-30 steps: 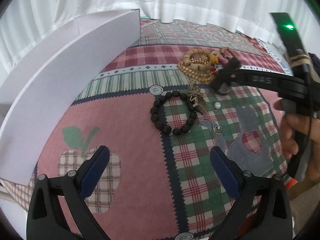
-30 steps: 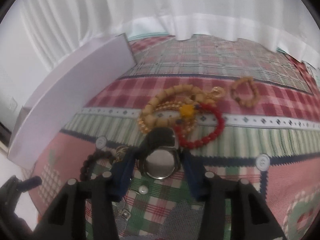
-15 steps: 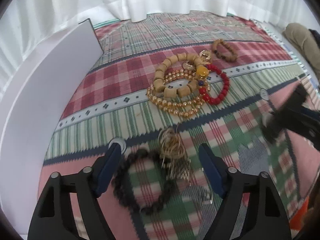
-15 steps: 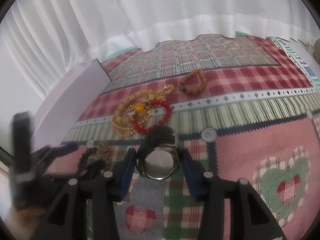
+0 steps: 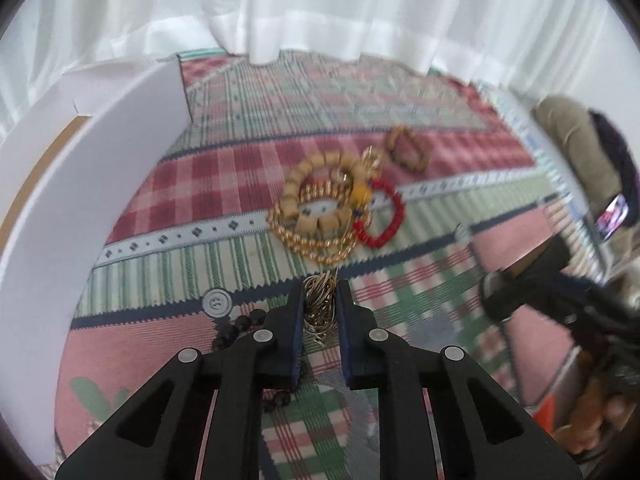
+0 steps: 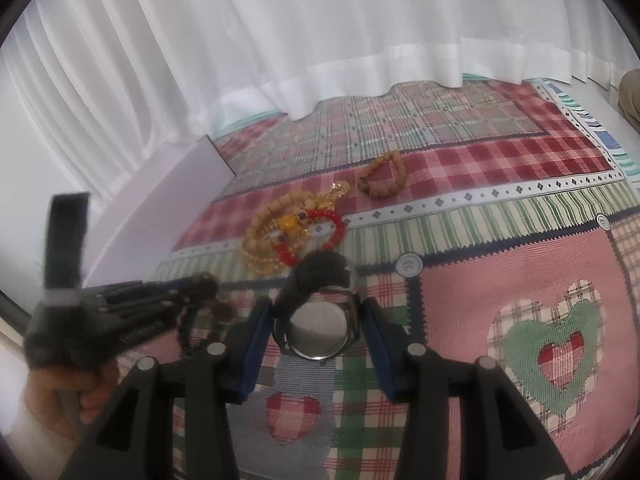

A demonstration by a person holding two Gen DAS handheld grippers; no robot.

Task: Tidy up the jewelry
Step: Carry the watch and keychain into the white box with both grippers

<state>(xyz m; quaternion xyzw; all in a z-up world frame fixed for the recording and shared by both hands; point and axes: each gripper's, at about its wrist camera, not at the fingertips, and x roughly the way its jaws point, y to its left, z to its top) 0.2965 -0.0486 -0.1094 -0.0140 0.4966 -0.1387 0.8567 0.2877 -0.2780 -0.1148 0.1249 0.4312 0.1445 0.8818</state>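
Left gripper [image 5: 318, 294]: jaws have just been closing and now stand narrow, clamped on a bunch of thin gold chains [image 5: 318, 308] over the patchwork cloth [image 5: 208, 184]; black bead bracelet [image 5: 240, 326] lies just beside its left finger, partly hidden under it

Right gripper [image 6: 318, 320]: jaws part-way apart, holding a wristwatch [image 6: 318, 330] by the sides of its round case, black strap [image 6: 316, 272] curling up beyond the pads

Heap further back on the cloth: chunky tan wooden bead bracelet [image 5: 308, 200], gold bead strand [image 5: 312, 246] and red bead bracelet [image 5: 384, 216], overlapping one another

Brown bead bracelet [image 6: 382, 178]: alone, near the heap on its far right side

White box [image 5: 52, 208]: at the cloth's left edge, wall upright

White curtain [image 6: 320, 32]: hangs behind, hem resting on the cloth
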